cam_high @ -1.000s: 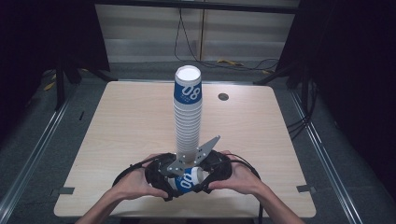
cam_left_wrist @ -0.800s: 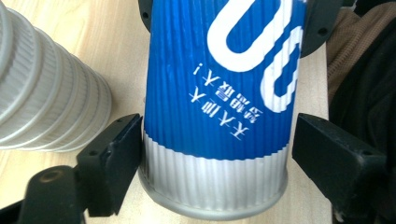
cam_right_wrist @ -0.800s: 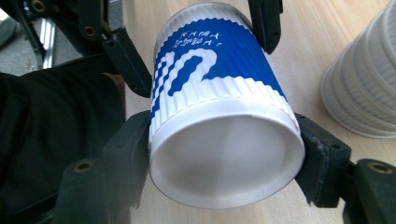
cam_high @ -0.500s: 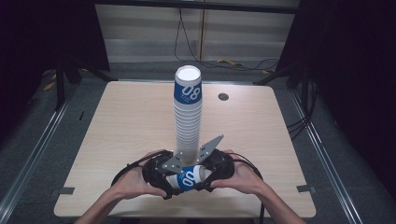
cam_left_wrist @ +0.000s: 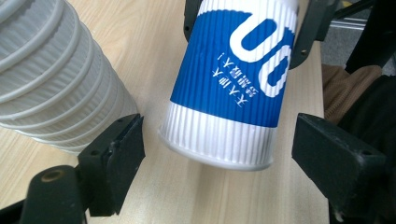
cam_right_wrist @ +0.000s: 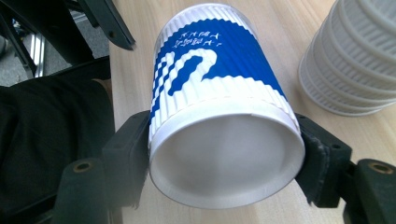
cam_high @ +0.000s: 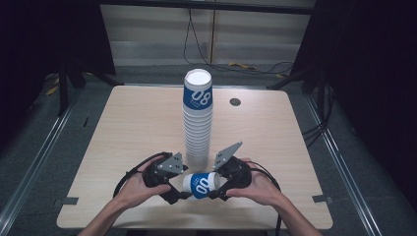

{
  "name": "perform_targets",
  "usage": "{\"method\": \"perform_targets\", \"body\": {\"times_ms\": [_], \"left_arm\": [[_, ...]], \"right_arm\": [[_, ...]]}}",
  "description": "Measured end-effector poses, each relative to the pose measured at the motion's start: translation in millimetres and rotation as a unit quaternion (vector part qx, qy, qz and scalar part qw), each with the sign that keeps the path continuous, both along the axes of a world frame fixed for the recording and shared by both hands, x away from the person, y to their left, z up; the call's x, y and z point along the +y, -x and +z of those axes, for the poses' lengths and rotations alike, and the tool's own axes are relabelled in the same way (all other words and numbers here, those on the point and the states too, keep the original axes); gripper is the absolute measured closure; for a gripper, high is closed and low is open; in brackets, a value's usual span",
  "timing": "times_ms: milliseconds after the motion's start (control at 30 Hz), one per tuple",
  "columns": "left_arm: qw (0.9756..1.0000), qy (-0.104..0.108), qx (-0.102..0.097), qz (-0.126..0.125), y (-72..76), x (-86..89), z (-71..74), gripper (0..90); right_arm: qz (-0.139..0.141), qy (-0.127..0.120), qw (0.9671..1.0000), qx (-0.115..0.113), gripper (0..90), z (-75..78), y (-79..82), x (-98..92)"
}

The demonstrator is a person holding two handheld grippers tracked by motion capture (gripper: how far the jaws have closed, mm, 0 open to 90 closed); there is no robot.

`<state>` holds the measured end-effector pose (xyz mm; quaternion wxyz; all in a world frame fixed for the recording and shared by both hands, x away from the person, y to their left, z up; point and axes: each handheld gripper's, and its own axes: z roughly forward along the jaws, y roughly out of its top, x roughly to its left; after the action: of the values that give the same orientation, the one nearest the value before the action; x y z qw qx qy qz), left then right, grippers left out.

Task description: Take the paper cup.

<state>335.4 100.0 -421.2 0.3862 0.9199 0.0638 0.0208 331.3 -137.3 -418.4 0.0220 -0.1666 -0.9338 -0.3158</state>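
Observation:
A blue-and-white ribbed paper cup [cam_high: 199, 184] lies on its side just above the table's front edge. My right gripper [cam_high: 220, 188] is shut on one end of it; its pads [cam_right_wrist: 133, 149] squeeze the white rim of the cup [cam_right_wrist: 219, 107] from both sides. My left gripper [cam_high: 178, 189] faces the cup's other end. Its jaws stand wide open on either side of the cup [cam_left_wrist: 233, 88] and do not touch it. A tall stack of the same cups [cam_high: 197, 118] stands mid-table, right behind both grippers.
The stack's lower rings [cam_left_wrist: 51, 79] sit close to my left gripper's left jaw, and the stack [cam_right_wrist: 355, 60] is near my right gripper too. A small dark round grommet [cam_high: 235, 102] lies at the table's back right. The wooden tabletop [cam_high: 128, 128] is bare to the left.
The held cup has tipped slightly closer to level between the grippers. Both hands stay nearly where they were.

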Motion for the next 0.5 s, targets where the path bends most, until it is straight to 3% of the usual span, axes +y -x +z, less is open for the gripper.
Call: {"method": "perform_targets", "body": {"times_ms": [33, 67, 167, 300, 367, 500], "left_arm": [[1.0000, 0.000, 0.000, 0.000, 0.0, 0.0, 0.0, 17.0], [0.9998, 0.019, 0.001, 0.005, -1.0, 2.5, -1.2, 16.7], [0.9990, 0.042, 0.007, 0.015, -5.3, 8.2, -2.3, 16.4], [0.9977, 0.060, 0.014, 0.029, -8.8, 14.6, -3.4, 16.3], [0.9974, 0.064, 0.007, 0.031, -9.1, 17.5, -3.6, 16.3], [0.9950, 0.087, 0.018, 0.045, -10.4, 22.1, -6.4, 16.3]], "right_arm": [[-0.003, -0.001, 1.0000, -0.002, 29.1, -1.3, 0.1, -0.8], [-0.006, -0.006, 1.0000, -0.002, 29.1, -2.9, 0.4, -1.7], [-0.019, -0.012, 0.9997, -0.001, 29.1, -4.0, 1.0, -5.7], [-0.030, -0.028, 0.9991, -0.002, 29.1, -4.2, -0.2, -11.0], [-0.034, -0.033, 0.9988, -0.009, 29.1, -4.4, -0.9, -12.9], [-0.040, -0.046, 0.9981, -0.008, 29.1, -6.9, -1.2, -14.1]]}}
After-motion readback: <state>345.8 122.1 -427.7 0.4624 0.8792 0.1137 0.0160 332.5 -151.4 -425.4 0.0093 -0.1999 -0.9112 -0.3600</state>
